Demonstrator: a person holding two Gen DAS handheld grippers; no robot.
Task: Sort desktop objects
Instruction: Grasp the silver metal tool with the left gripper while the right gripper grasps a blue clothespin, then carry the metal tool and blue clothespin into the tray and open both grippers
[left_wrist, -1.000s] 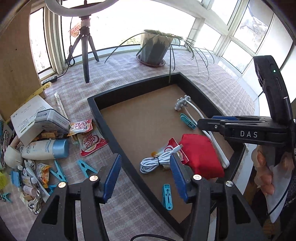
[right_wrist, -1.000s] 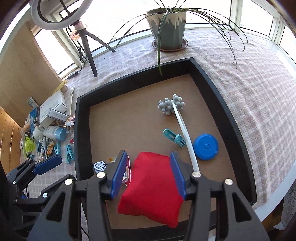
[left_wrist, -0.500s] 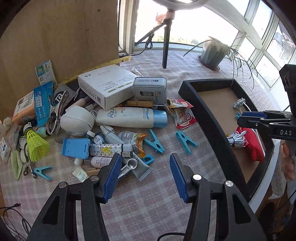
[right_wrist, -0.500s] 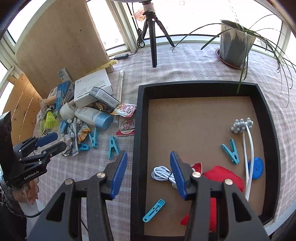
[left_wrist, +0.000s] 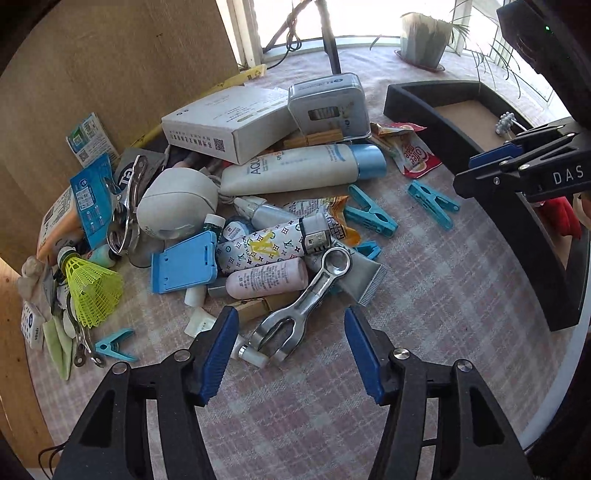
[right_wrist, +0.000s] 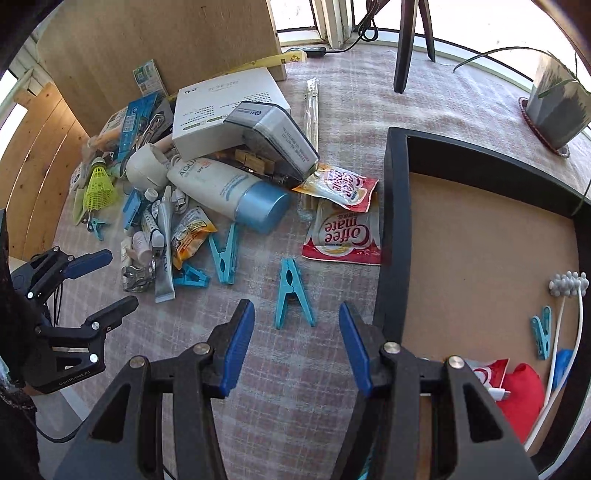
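Both tongs are released and carry nothing. Left wrist view: the left gripper (left_wrist: 291, 347), a second ago over the tray (left_wrist: 443, 122), now hangs at lower centre above the metal opener (left_wrist: 303, 302) at the near edge of the clutter pile filling the frame's left and centre. Right wrist view: the right gripper (right_wrist: 297, 347), earlier over the red pouch (right_wrist: 524, 398), now faces a blue clothespin (right_wrist: 291, 291) at centre frame, just left of the tray's wall (right_wrist: 391, 229). Judging by this, the next pickups are starting.
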